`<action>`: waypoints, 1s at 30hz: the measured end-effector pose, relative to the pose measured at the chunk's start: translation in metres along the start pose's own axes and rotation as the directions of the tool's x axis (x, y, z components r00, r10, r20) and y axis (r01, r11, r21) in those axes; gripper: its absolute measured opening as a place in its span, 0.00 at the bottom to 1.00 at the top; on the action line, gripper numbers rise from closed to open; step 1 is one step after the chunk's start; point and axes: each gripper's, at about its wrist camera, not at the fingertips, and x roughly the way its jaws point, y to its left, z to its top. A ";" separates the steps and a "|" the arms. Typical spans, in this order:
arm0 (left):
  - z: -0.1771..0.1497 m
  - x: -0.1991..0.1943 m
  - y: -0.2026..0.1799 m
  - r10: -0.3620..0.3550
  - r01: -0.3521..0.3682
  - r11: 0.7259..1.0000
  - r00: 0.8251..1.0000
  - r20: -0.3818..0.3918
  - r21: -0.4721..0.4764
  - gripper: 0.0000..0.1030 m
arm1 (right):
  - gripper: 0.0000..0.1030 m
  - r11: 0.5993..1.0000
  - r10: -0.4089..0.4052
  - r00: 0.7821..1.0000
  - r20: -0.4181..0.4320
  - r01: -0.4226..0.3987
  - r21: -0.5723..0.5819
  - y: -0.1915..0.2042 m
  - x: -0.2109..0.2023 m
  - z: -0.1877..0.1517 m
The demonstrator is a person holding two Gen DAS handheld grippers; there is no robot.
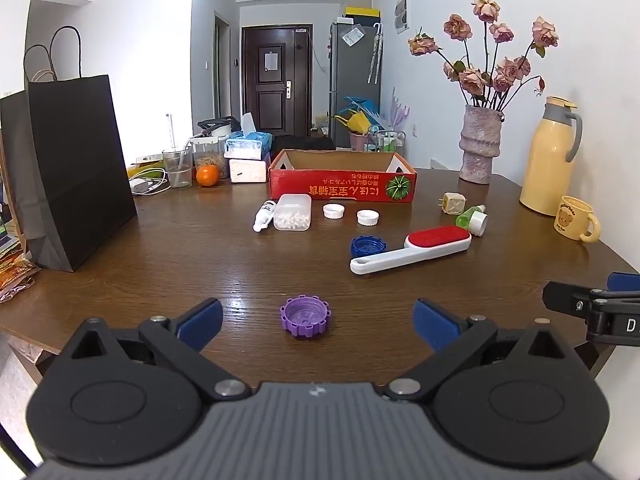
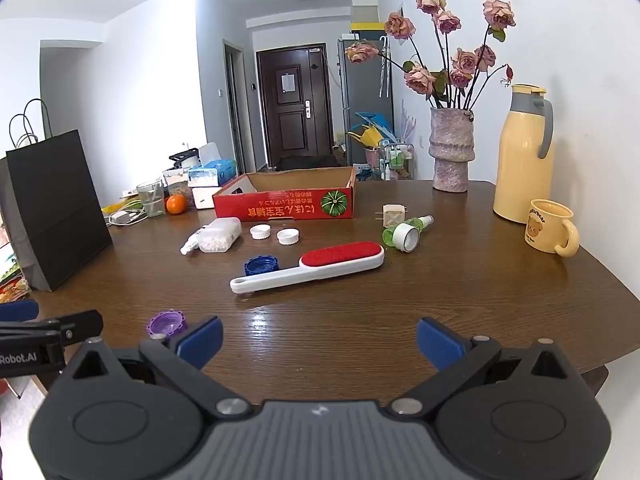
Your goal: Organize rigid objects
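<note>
Both grippers hover low over the near edge of the wooden table (image 1: 200, 240), jaws spread wide, nothing gripped. Left gripper (image 1: 318, 322) frames the purple cap (image 1: 305, 315), which sits on the table between its blue pads, untouched. Right gripper (image 2: 319, 342) has only bare wood between its pads. Farther back: lint brush (image 2: 308, 266), blue cap (image 2: 261, 266) just beside its handle, two white caps (image 2: 275, 234), green bottle (image 2: 402, 234), red cardboard box (image 2: 286, 200), open and upright.
</note>
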 end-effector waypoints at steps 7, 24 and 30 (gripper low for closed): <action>0.000 0.000 0.005 -0.004 0.004 1.000 1.000 -0.003 -0.007 1.00 | 1.00 1.000 -0.003 1.000 0.000 0.003 0.001 0.000 -0.002 0.000; 0.000 0.000 0.005 -0.005 0.005 1.000 1.000 0.001 -0.007 1.00 | 1.00 1.000 -0.003 1.000 -0.001 0.003 0.001 -0.001 -0.003 -0.001; 0.000 0.000 0.005 -0.005 0.005 1.000 1.000 0.000 -0.007 1.00 | 1.00 1.000 -0.003 1.000 0.000 0.003 0.001 -0.001 -0.003 -0.001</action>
